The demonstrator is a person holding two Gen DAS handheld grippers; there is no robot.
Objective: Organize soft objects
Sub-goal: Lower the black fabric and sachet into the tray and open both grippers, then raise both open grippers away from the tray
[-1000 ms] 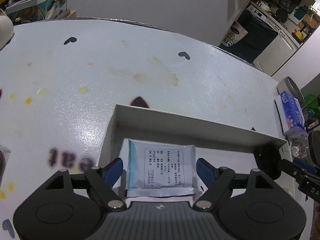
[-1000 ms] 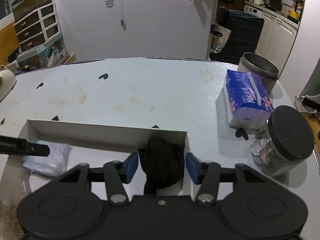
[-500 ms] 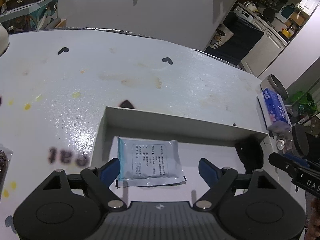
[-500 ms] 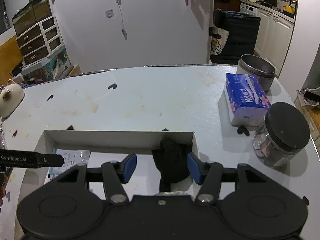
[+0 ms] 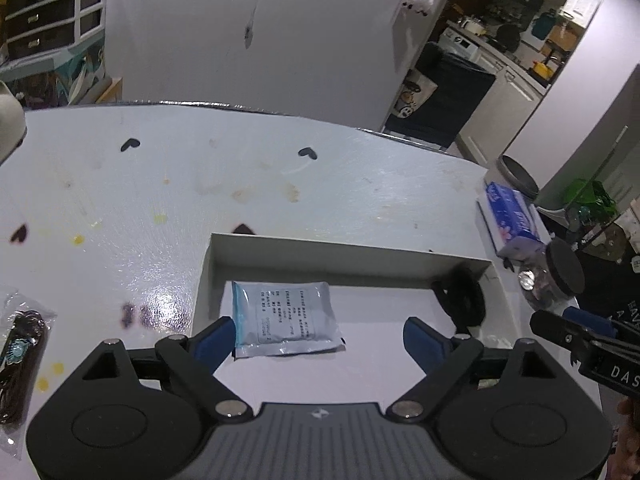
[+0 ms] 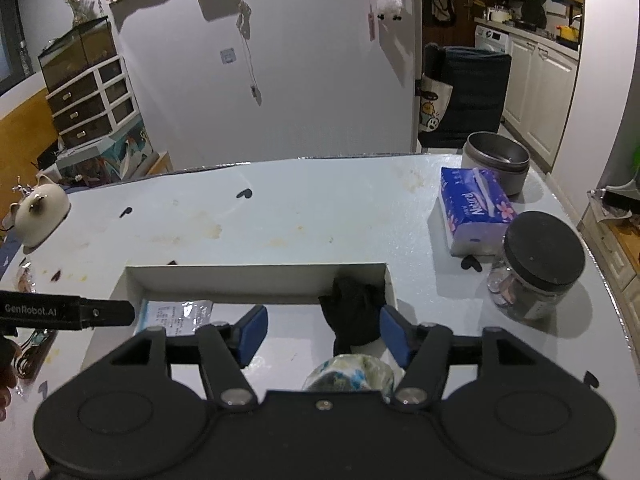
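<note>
At the lower left of the left wrist view a bagged dark item (image 5: 18,354) lies on the table (image 5: 280,192), outside the white box (image 5: 348,250). Centre frame, the left gripper (image 5: 320,338) hangs wide open and empty over a flat pale-blue sachet (image 5: 284,318) in the box; it looks light, limp and slick, best pinched across an edge. At right, the right gripper (image 6: 323,330), likewise spread and empty, hovers by a crumpled black cloth (image 6: 354,312) in the box's right corner.

White box (image 5: 348,254); pale blue sachet (image 5: 284,318) with black print; black cloth (image 6: 354,314); blue finger pads (image 6: 252,330).
</note>
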